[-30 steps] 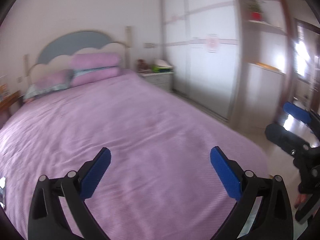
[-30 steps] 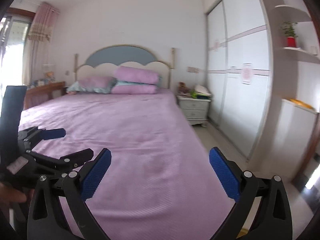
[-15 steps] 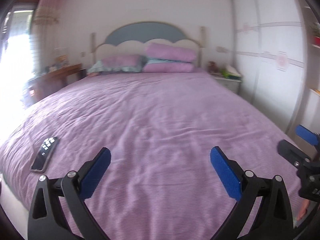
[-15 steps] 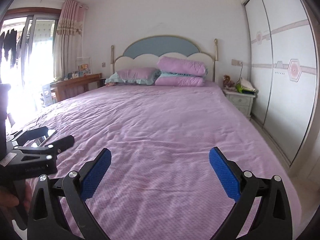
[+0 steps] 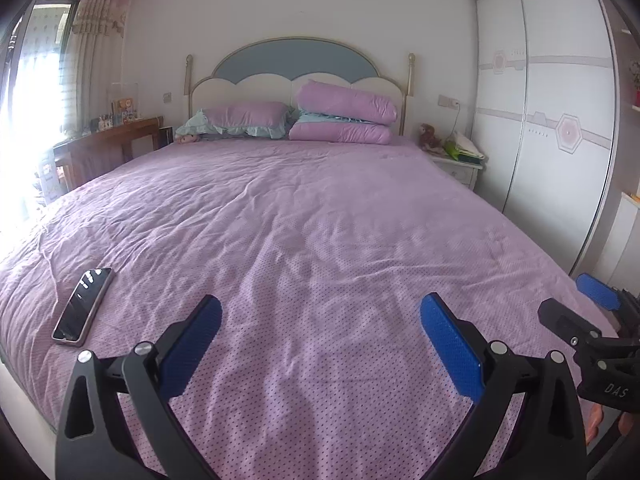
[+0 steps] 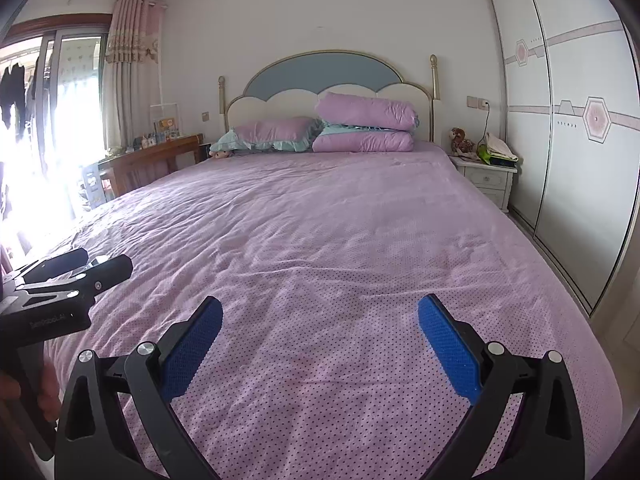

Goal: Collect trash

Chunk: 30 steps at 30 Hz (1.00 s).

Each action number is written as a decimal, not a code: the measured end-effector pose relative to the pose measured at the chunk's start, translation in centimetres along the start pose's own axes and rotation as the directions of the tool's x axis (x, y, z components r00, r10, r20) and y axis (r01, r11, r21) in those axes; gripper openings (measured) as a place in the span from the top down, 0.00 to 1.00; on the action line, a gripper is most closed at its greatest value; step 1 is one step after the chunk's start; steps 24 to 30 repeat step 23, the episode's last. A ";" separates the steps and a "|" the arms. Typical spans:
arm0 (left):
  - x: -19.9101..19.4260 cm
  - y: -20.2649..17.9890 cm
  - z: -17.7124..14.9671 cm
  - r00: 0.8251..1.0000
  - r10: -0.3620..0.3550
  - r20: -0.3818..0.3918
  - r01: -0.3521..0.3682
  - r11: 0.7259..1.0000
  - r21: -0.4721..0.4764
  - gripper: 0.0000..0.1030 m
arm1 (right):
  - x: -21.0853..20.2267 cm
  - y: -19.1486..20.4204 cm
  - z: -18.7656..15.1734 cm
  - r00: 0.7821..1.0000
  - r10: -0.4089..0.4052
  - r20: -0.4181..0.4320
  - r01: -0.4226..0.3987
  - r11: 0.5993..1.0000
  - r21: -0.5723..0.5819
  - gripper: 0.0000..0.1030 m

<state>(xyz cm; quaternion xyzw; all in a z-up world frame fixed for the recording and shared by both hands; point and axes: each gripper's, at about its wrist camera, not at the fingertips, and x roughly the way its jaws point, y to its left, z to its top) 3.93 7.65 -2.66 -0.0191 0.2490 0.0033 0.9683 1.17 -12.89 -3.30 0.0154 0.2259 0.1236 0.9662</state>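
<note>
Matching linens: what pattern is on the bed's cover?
Lilac bed cover with small dark dots, clearest in the right wrist view.

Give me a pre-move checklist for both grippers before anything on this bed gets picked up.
1. Left gripper open, nothing between its fingers: ok.
2. Right gripper open, nothing held: ok.
3. Trash located on the bedspread: not ok, none visible.
4. Phone near the bed's left edge is not trash, leave it: ok.
5. Grippers apart from each other: ok.
6. Bin or bag for trash in view: cannot tell.

Phone (image 5: 82, 306) on bed (image 5: 320, 220), left edge.
</note>
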 end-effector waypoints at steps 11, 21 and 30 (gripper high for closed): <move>0.8 -1.4 0.5 0.999 0.044 -0.007 -0.044 0.998 0.035 0.04 | 1.0 -1.5 -0.2 0.999 0.002 -0.037 0.000 0.998 0.059 0.08; 1.7 -1.1 0.9 0.999 0.037 -0.020 -0.036 0.999 0.033 0.04 | 1.9 -1.8 -0.2 0.998 0.003 -0.060 0.000 0.998 0.059 0.08; 2.0 -0.8 1.0 0.999 0.033 -0.023 -0.033 0.999 0.023 0.04 | 2.1 -1.8 0.0 0.998 0.002 -0.061 0.001 0.998 0.055 0.08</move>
